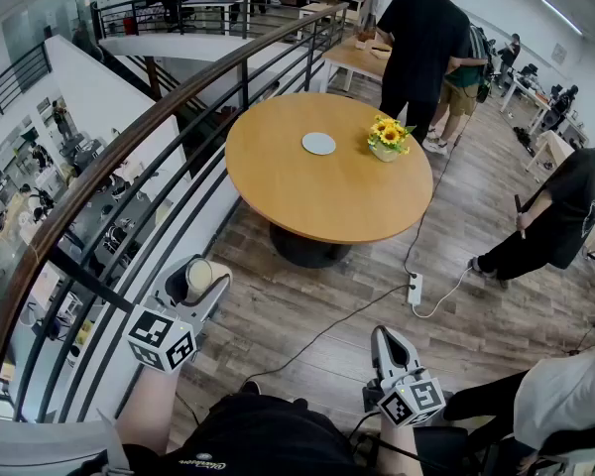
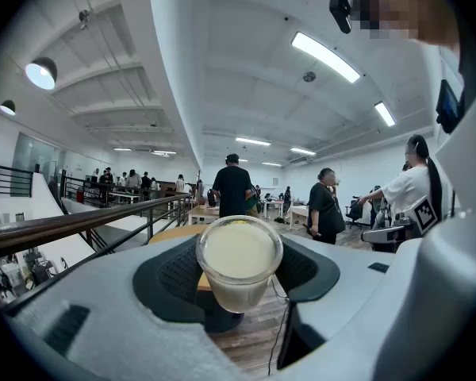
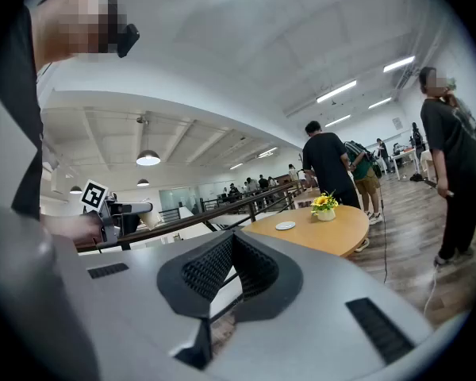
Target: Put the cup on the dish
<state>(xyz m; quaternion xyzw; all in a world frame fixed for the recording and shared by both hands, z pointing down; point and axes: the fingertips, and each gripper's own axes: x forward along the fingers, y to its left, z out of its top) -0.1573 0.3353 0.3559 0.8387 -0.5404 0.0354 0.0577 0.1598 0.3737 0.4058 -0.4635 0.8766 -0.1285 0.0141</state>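
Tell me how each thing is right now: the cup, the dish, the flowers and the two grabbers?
cup: upright, held in the air, not on the dish yet.
dish: empty, lying flat on the table.
flowers: standing up in a pot, near the dish, not touching it.
left gripper: closed on the cup.
right gripper: shut, holding nothing.

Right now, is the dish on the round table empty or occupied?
Empty. In the head view the dish lies bare on the round table; the flower pot stands apart.
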